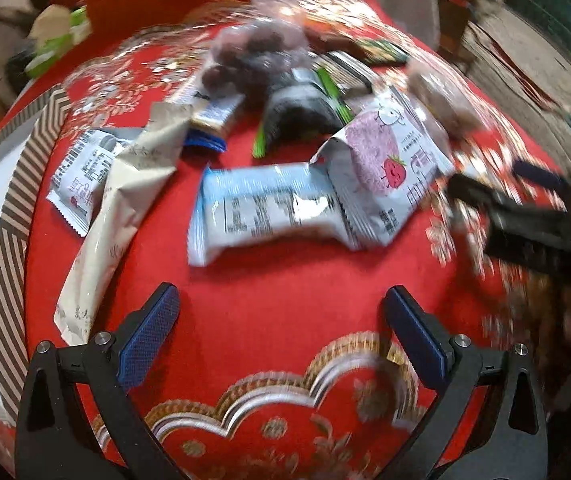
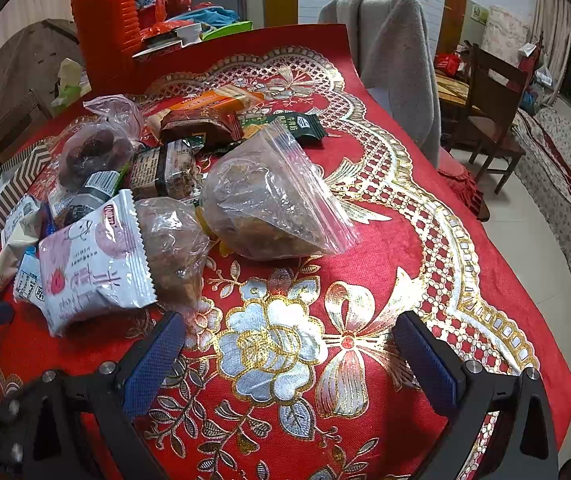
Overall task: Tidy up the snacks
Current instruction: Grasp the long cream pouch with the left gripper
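Note:
A pile of wrapped snacks lies on a red embroidered tablecloth (image 1: 277, 288). In the left wrist view a pale blue packet (image 1: 269, 212) lies just ahead of my open, empty left gripper (image 1: 281, 312). A white strawberry packet (image 1: 385, 164) overlaps it, with a beige packet (image 1: 113, 220) to the left. The view is blurred. In the right wrist view my right gripper (image 2: 291, 340) is open and empty above the cloth (image 2: 365, 300). The strawberry packet (image 2: 93, 264) and a clear zip bag of brown snacks (image 2: 269, 200) lie ahead of it.
A striped box (image 1: 9, 248) stands at the left table edge. The right gripper (image 1: 525, 208) shows at the right of the left wrist view. A red ribbed jug (image 2: 105, 28) stands at the back. A chair with a grey towel (image 2: 397, 60) borders the far edge.

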Demonstrator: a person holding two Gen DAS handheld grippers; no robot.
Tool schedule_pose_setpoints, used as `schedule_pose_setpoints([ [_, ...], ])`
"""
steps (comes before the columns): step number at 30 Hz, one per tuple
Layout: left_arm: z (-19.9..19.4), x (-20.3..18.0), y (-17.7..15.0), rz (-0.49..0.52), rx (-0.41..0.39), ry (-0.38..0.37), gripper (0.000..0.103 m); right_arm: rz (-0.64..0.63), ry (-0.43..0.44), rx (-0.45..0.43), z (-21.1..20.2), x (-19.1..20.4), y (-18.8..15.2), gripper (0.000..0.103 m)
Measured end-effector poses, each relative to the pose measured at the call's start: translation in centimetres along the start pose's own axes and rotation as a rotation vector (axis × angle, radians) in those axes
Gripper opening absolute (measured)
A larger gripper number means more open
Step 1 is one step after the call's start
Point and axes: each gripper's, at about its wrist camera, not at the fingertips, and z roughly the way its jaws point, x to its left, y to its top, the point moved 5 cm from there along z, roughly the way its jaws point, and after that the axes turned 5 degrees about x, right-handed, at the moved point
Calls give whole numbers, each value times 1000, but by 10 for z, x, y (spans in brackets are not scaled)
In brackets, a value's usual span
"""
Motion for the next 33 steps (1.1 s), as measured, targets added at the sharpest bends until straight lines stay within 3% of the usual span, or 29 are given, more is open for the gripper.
schedule_pose_setpoints([
  [7,-4,-8,-14,139,110,-39,102,8,-4,4,-2,2,-5,103],
  [9,-19,-14,-17,192,81,-95,102,12,-5,4,-3,2,-6,103],
  [10,-32,-15,-15,226,30,-98,102,14,-6,3,-3,2,-7,103],
  [12,-49,-7,-6,269,-54,-33,102,20,-9,3,-3,2,-8,103],
  [14,-55,10,8,253,-103,48,102,22,-11,2,-4,2,-9,103],
  [18,-42,58,43,152,-109,58,102,23,-12,2,-4,2,-9,103],
  [21,-35,79,49,92,-91,42,102,23,-11,1,-4,2,-9,103],
  [27,-8,84,53,26,17,45,102,23,-12,1,-4,1,-9,103],
  [33,8,89,55,-2,56,117,102,23,-12,1,-4,1,-9,103],
])
